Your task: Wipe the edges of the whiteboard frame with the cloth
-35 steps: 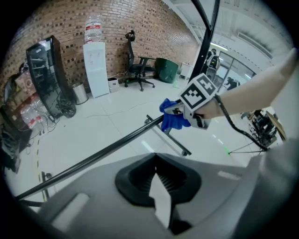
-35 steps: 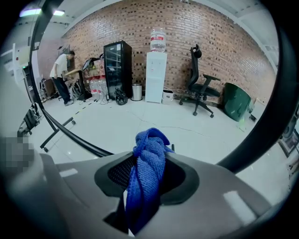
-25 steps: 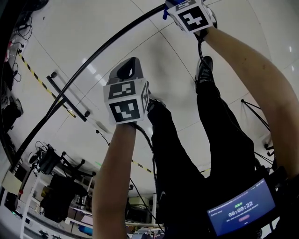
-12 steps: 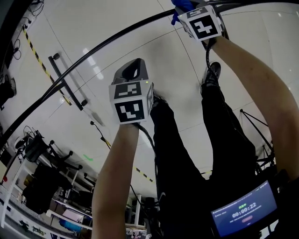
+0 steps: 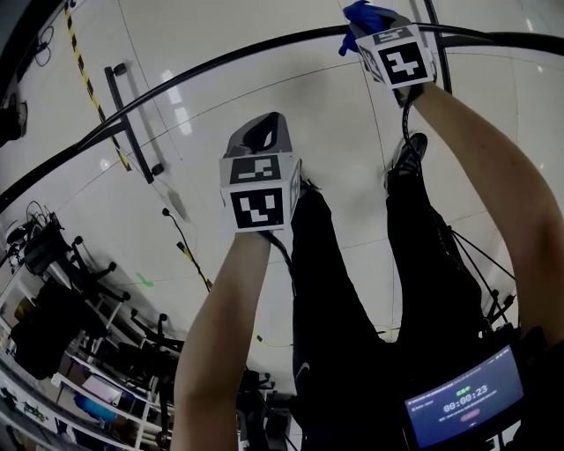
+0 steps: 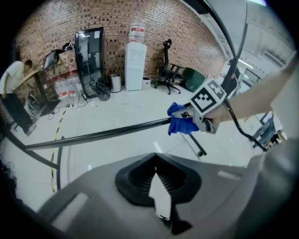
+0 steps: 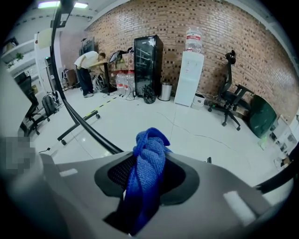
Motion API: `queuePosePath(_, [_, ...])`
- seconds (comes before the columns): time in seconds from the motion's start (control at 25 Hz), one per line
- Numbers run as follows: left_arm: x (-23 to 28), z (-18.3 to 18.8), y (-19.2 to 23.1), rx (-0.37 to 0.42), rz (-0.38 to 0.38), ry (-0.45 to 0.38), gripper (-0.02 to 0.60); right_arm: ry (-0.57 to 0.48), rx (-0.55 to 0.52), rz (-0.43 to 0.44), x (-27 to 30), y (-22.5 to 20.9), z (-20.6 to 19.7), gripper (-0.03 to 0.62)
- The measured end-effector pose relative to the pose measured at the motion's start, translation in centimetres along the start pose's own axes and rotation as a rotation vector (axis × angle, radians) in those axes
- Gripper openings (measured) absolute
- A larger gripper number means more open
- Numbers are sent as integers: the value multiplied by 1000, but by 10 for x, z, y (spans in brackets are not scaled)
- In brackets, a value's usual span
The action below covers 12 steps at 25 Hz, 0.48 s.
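1. Two hand-held grippers, one blue cloth [image 7: 150,149] and one black whiteboard frame [image 5: 220,66] appear above a pale floor [image 5: 176,185].
2. The right gripper [image 7: 149,163] pinches the bunched cloth, its jaws standing wide around the wad, which pokes out past the tips.
3. In the head view, the cloth [image 5: 361,16] sits against the frame's black edge bar at upper right; the left gripper view shows the same contact.
4. The left gripper [image 6: 156,161] has its jaws pressed together at the tips, with nothing between them. It hangs clear of the frame and well apart from the cloth.
5. Behind, along a brick wall [image 7: 210,28], are one water dispenser [image 7: 189,77], one black fridge [image 7: 147,65] and one person [image 7: 88,60] bent over.
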<state>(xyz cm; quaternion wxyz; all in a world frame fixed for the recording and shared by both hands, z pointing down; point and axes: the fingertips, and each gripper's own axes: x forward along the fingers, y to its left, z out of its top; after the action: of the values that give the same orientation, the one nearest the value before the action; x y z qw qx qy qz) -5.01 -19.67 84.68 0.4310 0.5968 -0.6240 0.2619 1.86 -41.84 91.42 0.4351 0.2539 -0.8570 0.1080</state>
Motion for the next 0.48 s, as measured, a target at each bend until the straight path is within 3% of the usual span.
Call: queuePosePath(0.48, [-20,-9,45,-77,72,-28,3,20,-45,49,11,32,18,143])
